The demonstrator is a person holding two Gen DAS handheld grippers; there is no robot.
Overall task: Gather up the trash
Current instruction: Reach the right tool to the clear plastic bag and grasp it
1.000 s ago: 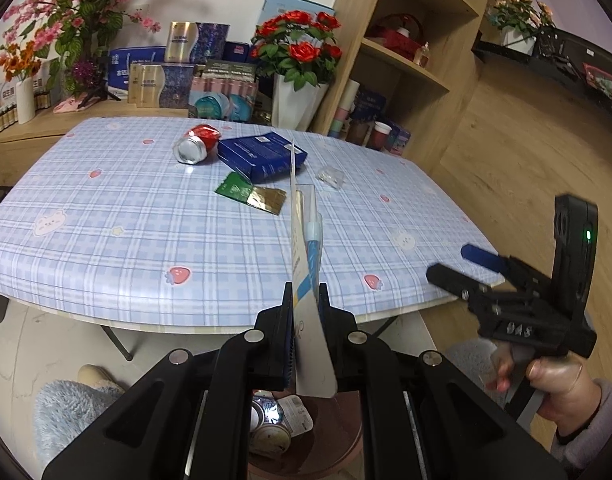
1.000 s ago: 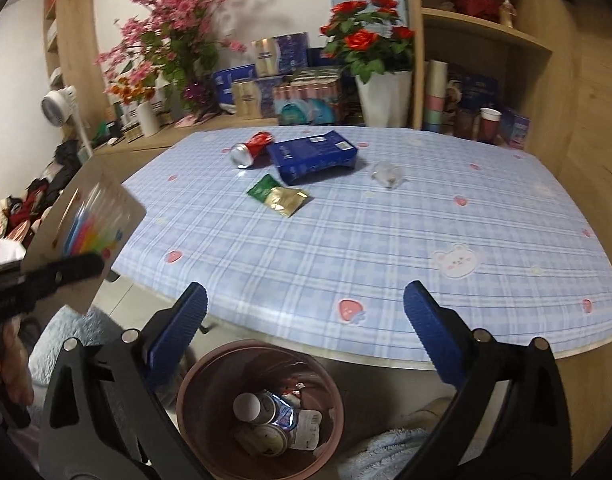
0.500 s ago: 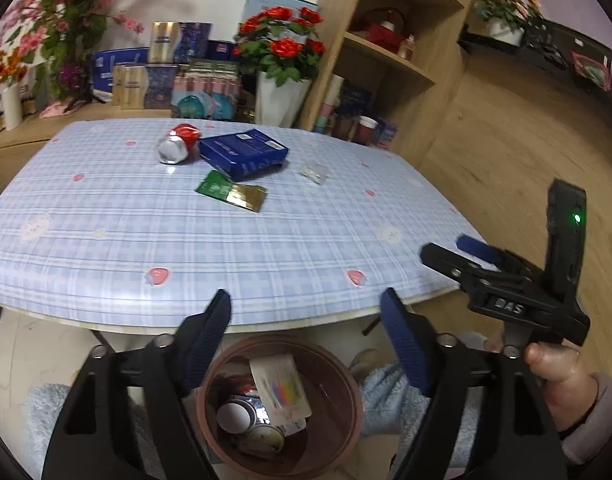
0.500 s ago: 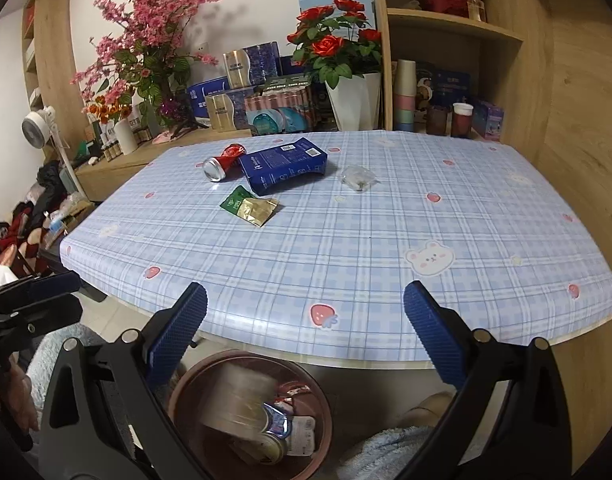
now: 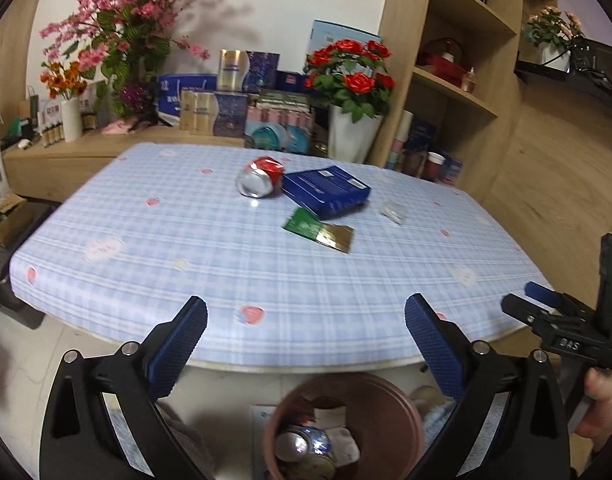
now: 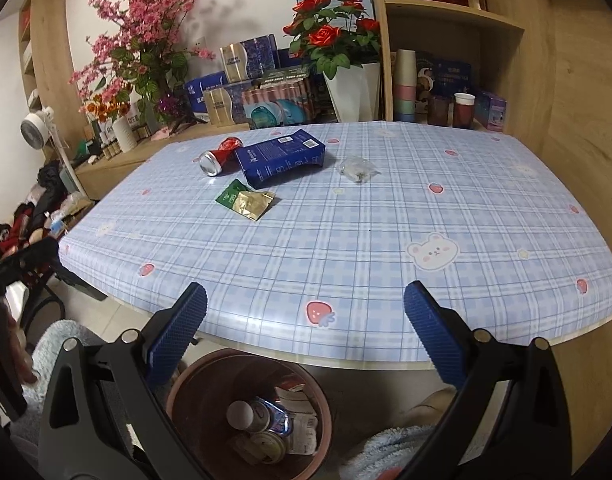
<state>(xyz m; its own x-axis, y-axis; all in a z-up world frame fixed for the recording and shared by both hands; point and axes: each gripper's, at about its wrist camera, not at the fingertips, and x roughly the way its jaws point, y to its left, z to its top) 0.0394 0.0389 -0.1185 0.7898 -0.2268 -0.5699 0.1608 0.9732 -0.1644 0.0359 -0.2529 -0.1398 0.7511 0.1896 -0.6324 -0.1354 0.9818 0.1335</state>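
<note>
Left wrist view: your left gripper [image 5: 306, 328] hung wide apart and empty above the bin [image 5: 401, 400], which sat on the floor just beside the table [image 5: 146, 264] edge and already held cans and wrappers. Four pieces were left on the table: can [image 5: 261, 177], box [image 5: 325, 190] touching it, packet [image 5: 319, 230] and a clear wrapper [image 5: 393, 212]. Your right gripper [image 5: 521, 304] showed at the right edge.

Right wrist view: your right gripper [image 6: 305, 326] was also spread and empty over the bin [image 6: 194, 380]. Can [image 6: 220, 156], box [image 6: 282, 157], packet [image 6: 246, 202] and wrapper [image 6: 357, 168] lay far across the table [image 6: 385, 264]; nothing blocked the reach. Vases and boxes stood well behind.
</note>
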